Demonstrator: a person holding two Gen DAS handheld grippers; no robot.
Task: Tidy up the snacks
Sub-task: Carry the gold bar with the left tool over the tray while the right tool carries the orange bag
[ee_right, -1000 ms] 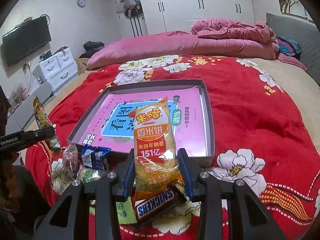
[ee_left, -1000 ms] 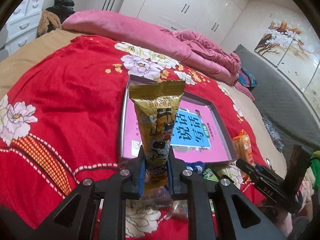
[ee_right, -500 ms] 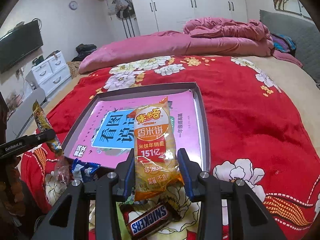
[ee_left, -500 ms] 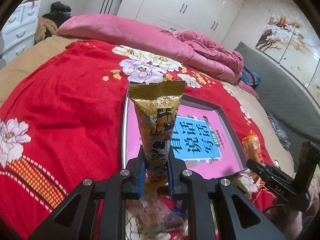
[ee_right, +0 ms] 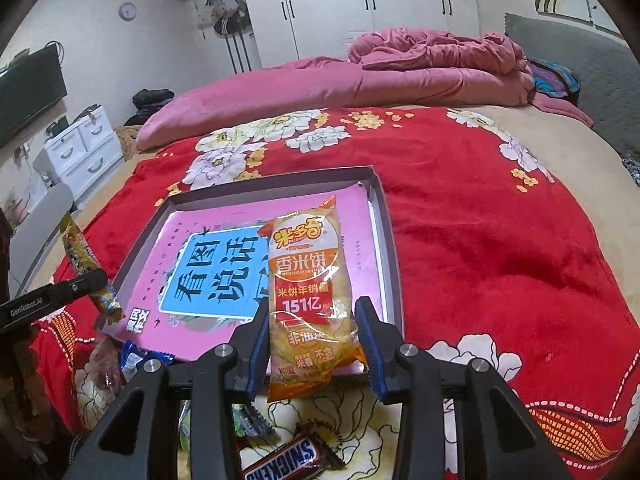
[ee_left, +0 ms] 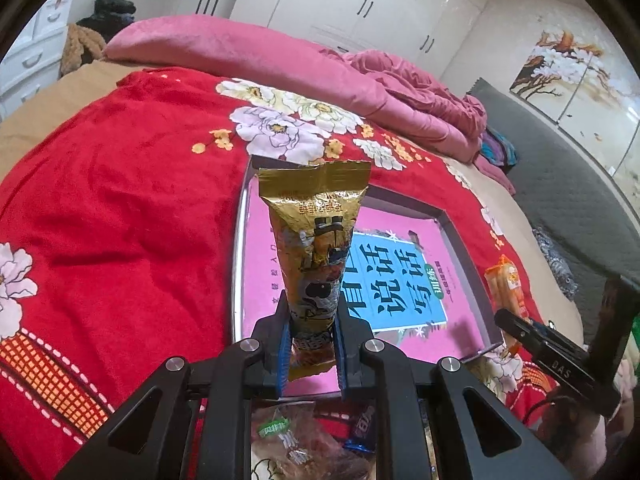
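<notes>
While both packets hang over the near edge of the tray, the step in hand reads as setting them down inside it.

Left gripper: the left gripper point(ee_left: 311, 344) pinches the lower end of a slim gold foil snack packet point(ee_left: 318, 252), pads pressed tight on it; the packet stands upright above the tray's near-left part.

Right gripper: the right gripper point(ee_right: 312, 344) clamps the lower half of a wider yellow-orange rice cracker bag point(ee_right: 310, 296), jaws partly apart only because the bag fills them.

Tray: a shallow grey rectangular box lid point(ee_right: 386, 240) lies on the red floral blanket point(ee_right: 500, 260), with a pink and blue booklet point(ee_right: 216, 280) lying flat on its floor. No snack lies in it yet.

Loose snacks: a Snickers bar point(ee_right: 286, 460) and several small wrappers point(ee_left: 288, 440) lie on the blanket just in front of the tray; how many is hard to tell, since the gripper frames cover them.

Doing it well: carry each packet past the near wall before lowering, so the tail clears the rim. Lay the gold one along the left side and the rice cracker bag along the right, well apart, leaving the middle for the rest.

Risk: the foil is slick, so I judge it better to release only once each packet rests on the booklet.
</notes>
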